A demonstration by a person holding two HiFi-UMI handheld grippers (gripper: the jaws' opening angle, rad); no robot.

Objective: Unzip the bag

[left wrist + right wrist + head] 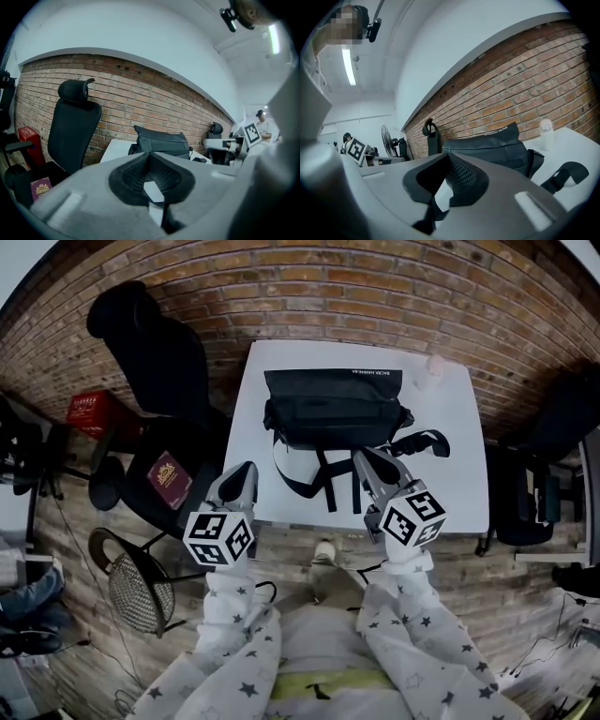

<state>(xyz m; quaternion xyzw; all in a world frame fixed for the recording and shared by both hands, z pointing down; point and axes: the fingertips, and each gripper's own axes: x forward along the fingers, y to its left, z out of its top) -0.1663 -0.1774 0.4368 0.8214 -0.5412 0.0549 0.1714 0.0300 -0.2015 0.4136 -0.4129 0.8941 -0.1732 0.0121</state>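
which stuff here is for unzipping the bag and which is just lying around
For the job:
bag
left hand-held gripper
right hand-held gripper

Just lying about:
bottle
office chair
red crate
maroon booklet

Black messenger bag [335, 407] stands upright on the white table [459, 465], toward its far side before the brick wall. Top appears closed. Black straps [319, 470] trail across the tabletop toward its near edge.
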